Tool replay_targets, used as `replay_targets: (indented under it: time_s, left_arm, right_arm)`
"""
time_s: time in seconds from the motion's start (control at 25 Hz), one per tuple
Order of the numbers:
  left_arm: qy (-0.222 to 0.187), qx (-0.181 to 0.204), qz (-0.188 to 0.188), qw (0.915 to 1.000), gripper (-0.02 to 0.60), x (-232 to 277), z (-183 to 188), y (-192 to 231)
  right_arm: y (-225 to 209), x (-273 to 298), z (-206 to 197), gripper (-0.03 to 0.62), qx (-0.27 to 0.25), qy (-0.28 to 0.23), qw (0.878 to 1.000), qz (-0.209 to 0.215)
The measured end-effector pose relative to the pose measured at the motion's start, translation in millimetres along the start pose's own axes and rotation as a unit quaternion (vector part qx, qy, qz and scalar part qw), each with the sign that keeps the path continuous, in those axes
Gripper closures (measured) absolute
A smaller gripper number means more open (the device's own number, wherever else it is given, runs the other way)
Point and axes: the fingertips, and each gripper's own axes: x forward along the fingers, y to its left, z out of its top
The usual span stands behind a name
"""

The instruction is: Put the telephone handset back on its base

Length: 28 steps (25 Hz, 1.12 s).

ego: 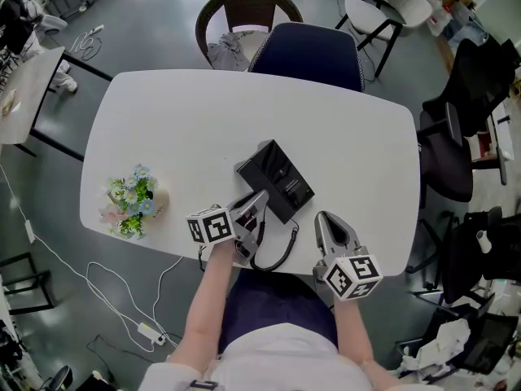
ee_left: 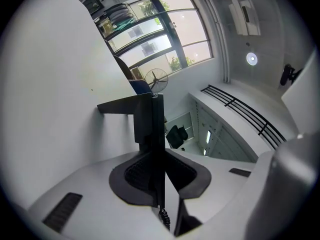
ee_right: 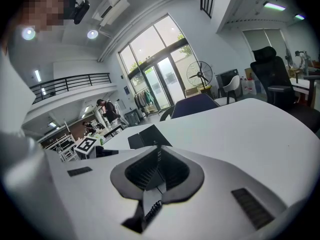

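Head view: white table [ego: 163, 120], grey-floored office; handset [ee_left: 150, 129] clamped in left tongs [ego: 256, 202], lengthwise toward base [ego: 277, 177]; right tongs [ego: 325, 218] closed, empty.

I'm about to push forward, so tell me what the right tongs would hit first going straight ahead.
Probably the bare table top, since the right tongs tilt slightly down at it; the phone base lies left of that line.
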Motion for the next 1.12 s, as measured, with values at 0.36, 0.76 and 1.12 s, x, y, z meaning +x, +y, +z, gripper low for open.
replay_targets:
  time_s: [0.36, 0.76, 1.12]
  left_arm:
    - [-0.004, -0.012, -0.046, 0.9989, 0.499, 2.0, -0.7, 1.2]
    - [-0.011, -0.021, -0.058, 0.9980, 0.499, 2.1, 0.2, 4.6]
    - [-0.020, -0.021, -0.040, 0.9988, 0.498, 2.7, 0.4, 0.8]
  right_arm:
    - [2.6, 2.7, -2.7, 0.553, 0.000, 0.004, 1.000, 0.002]
    - [5.5, 2.9, -7.0, 0.553, 0.001, 0.008, 1.000, 0.002]
    - [6.3, -1.3, -6.0, 0.553, -0.001, 0.002, 1.000, 0.001]
